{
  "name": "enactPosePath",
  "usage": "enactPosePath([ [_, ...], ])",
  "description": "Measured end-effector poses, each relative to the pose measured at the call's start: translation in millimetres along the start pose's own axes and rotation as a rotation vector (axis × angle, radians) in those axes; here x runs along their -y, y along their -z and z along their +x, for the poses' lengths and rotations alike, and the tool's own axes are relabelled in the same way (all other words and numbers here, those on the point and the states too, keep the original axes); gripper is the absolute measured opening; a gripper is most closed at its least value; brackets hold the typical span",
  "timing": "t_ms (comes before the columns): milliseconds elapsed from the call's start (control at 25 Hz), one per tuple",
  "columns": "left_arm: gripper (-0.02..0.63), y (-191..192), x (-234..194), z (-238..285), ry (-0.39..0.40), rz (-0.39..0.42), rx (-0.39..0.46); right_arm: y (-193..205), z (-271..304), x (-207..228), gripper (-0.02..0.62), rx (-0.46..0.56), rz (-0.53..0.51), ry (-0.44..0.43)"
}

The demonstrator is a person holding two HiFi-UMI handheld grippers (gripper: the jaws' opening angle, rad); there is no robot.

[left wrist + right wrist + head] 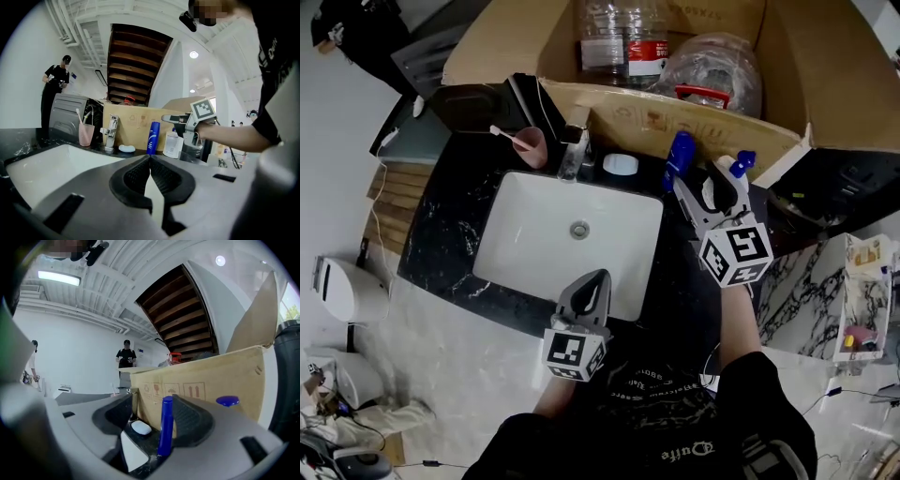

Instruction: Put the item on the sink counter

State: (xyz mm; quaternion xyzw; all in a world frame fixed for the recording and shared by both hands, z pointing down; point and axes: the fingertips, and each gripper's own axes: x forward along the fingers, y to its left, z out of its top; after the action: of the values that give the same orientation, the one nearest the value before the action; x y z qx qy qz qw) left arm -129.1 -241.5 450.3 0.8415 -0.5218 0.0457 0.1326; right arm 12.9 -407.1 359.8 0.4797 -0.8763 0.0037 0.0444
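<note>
left gripper (pixel 596 279), nearest the body, over the front rim of the white basin (pixel 534 234): jaws closed together, nothing between them. right gripper (pixel 701 184), farther back over the black counter (pixel 450 234): jaws spread wide, and in the right gripper view the blue bottle (pixel 165 427) stands between them, close to one pad, not clamped. the bottle is slim, tall and glossy blue with white print. it stands upright on the counter behind the basin, right of the faucet (pixel 575 141), before the cardboard box (pixel 703 127).

Bottles (pixel 625 37) cropped at top edge, labels unreadable
</note>
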Motion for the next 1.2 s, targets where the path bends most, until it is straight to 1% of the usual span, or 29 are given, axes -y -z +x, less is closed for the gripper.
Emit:
enactPosePath([
  [120, 0.006, -1.7, 13.5, -5.0, 0.004, -0.01, 0.011, -5.3, -24.5, -10.2, 0.255, 0.013, 0.004, -0.014],
  [280, 0.008, -3.4, 32.8, -10.6, 0.01, -0.015, 0.027, -0.3, -58.5, -22.4, 0.255, 0.009, 0.021, -0.022],
  [520, 0.006, -5.1, 59.0, -14.4, 0.028, -0.011, 0.044, 18.1, -107.1, -33.0, 0.255, 0.01, 0.089, 0.003],
  [800, 0.006, -1.1, 76.7, -20.6, 0.049, -0.005, 0.047, 45.6, -154.2, -46.1, 0.247, 0.022, 0.145, 0.036],
  [920, 0.008, 5.0, 82.6, -22.9, 0.063, -0.002, 0.032, 60.7, -168.6, -54.9, 0.245, -0.01, 0.159, 0.048],
  [1080, 0.008, 12.1, 87.0, -27.2, 0.072, 0.005, 0.017, 80.0, -182.9, -67.8, 0.245, -0.058, 0.151, 0.053],
  [1200, 0.007, 14.6, 88.8, -30.4, 0.073, 0.005, 0.015, 88.0, -192.3, -74.8, 0.245, -0.085, 0.158, 0.056],
])
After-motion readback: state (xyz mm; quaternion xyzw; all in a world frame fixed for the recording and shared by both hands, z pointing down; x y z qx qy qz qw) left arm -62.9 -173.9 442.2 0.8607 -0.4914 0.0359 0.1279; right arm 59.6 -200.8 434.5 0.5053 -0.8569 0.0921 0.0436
